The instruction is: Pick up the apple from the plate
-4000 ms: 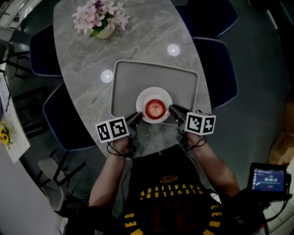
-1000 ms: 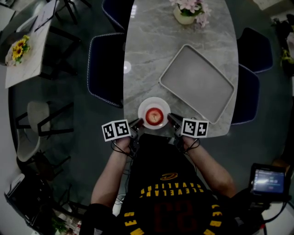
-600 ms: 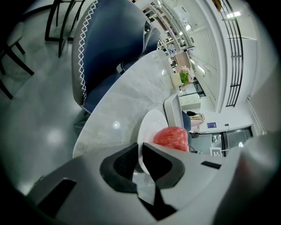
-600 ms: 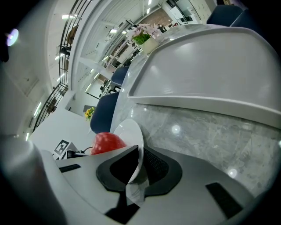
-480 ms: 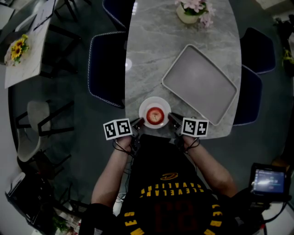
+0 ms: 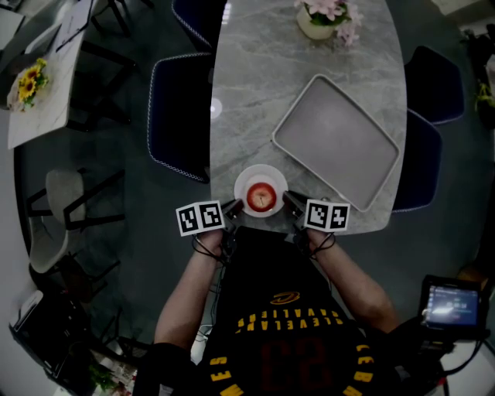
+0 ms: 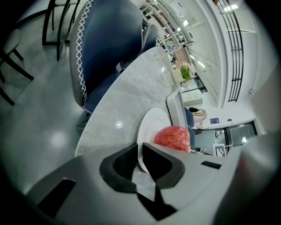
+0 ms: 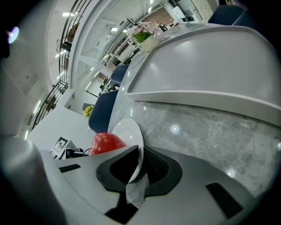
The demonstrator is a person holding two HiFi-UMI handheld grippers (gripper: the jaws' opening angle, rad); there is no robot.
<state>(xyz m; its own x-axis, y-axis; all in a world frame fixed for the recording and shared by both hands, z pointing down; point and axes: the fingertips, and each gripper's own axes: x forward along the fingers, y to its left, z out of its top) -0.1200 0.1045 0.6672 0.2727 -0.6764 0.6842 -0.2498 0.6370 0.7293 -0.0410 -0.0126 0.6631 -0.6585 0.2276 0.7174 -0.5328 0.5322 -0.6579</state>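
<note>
A red apple (image 6: 261,196) lies on a small white plate (image 6: 246,179) at the near edge of the marble table (image 6: 255,100). My left gripper (image 6: 234,206) is shut on the plate's left rim and my right gripper (image 6: 288,201) on its right rim. In the left gripper view the plate's (image 7: 151,127) edge runs between the black pads of that gripper (image 7: 140,154), with the apple (image 7: 173,137) just beyond. The right gripper view shows the same: the rim of the plate (image 8: 127,132) is pinched in the gripper (image 8: 139,160), and the apple (image 8: 107,143) sits to the left.
A grey tray (image 6: 336,139) lies on the table beyond the plate, to the right. A pot of pink flowers (image 6: 321,19) stands at the far end. Dark blue chairs (image 6: 179,116) (image 6: 429,166) flank the table. A device with a lit screen (image 6: 452,303) hangs at lower right.
Four seconds ago the plate with the apple stood on the tray; now it is off the tray, at the table's near edge. Over the last second nothing visibly moved.
</note>
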